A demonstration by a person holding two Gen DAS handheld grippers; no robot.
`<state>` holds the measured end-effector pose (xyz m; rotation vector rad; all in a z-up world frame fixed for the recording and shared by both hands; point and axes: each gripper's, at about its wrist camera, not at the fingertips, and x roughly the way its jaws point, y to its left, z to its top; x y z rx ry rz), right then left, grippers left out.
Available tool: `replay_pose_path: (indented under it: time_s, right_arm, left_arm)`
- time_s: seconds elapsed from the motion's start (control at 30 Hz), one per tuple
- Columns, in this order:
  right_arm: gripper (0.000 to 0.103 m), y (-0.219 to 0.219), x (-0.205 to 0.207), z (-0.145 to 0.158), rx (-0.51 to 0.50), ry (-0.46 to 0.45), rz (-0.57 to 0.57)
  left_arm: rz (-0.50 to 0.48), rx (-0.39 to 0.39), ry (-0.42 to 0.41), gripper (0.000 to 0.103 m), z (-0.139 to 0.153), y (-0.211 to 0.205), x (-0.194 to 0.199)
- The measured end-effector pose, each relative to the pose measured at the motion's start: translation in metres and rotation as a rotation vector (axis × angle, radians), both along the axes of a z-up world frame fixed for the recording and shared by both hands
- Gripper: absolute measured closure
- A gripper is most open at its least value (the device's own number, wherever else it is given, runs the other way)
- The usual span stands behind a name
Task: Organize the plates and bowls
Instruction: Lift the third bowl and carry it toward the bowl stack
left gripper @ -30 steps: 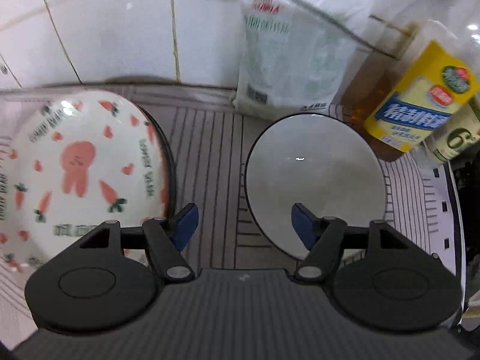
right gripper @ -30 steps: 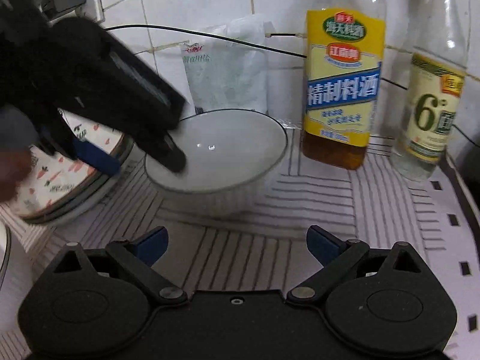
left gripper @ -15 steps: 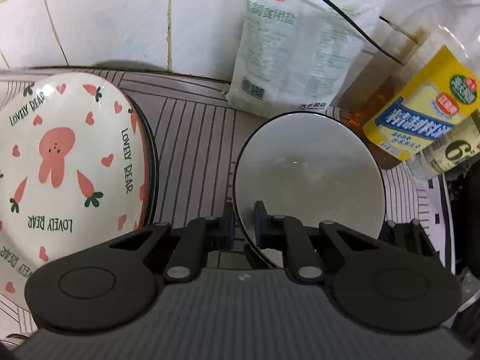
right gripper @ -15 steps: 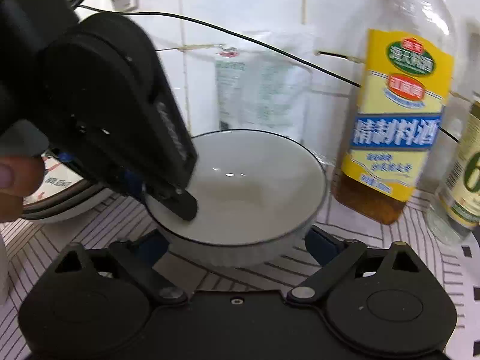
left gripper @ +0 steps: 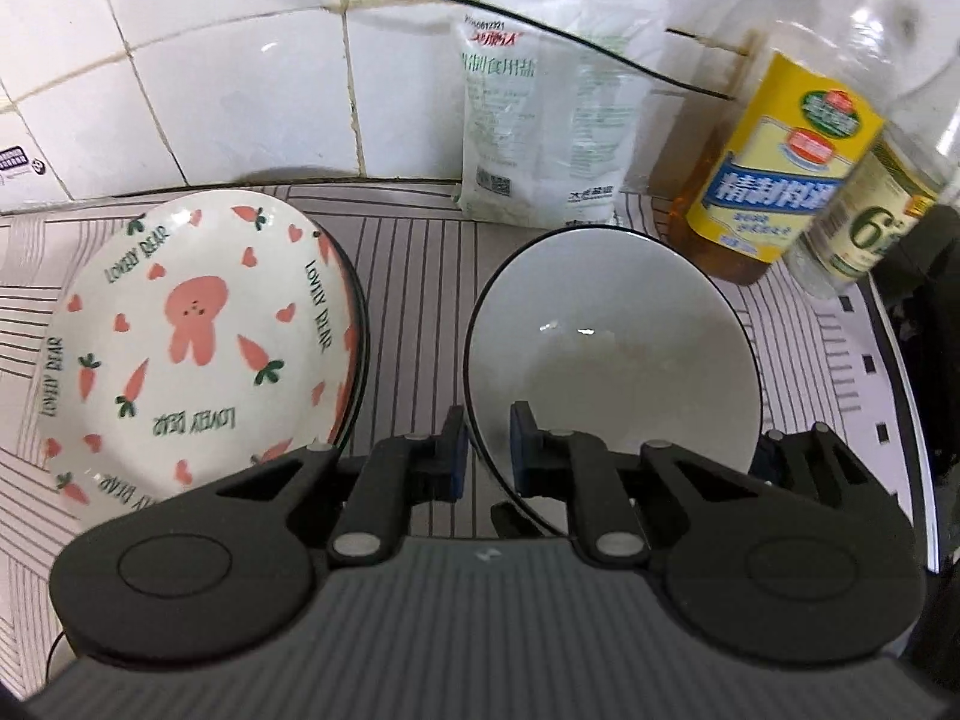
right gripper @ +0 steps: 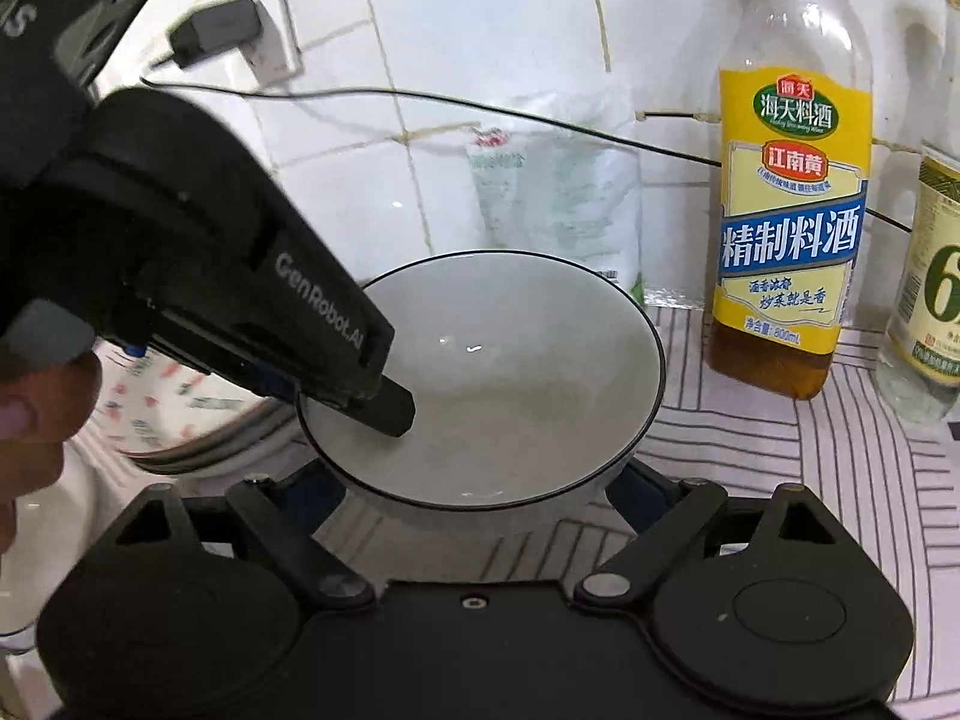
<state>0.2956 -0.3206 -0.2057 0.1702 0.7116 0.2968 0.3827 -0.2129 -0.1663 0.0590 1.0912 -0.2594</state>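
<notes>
Both your grippers are at the white bowl (left gripper: 612, 354): the left gripper (left gripper: 485, 450) is clamped on its near-left rim, right gripper (right gripper: 474, 495) spread wide beneath it, bunny plate (left gripper: 192, 336) lying just leftward.

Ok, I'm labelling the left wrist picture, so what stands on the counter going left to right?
Rabbit plate → white bowl, held at its rim by the left gripper → yellow-label bottle → clear bottle. The salt bag stands farther back, above the gap between plate and bowl.
</notes>
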Motion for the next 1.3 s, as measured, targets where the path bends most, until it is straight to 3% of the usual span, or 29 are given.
replay_pose_path:
  time_s: [0.4,0.8,1.0,1.3]
  right_arm:
    - [0.006,0.015,-0.035,0.03,-0.014,-0.069,0.071]
    - [0.006,0.055,-0.083,0.066,-0.004,-0.105,0.174]
    - [0.006,0.086,-0.097,0.071,-0.04,-0.095,0.21]
    - [0.006,0.126,-0.107,0.069,0.015,-0.064,0.284]
  left_arm:
    - [-0.01,-0.022,-0.034,0.09,0.032,0.023,-0.048]
    - [0.077,-0.06,-0.037,0.09,0.063,0.089,-0.11]
    - [0.131,-0.037,-0.038,0.09,0.065,0.117,-0.126]
    - [0.246,-0.028,-0.009,0.09,0.053,0.167,-0.134]
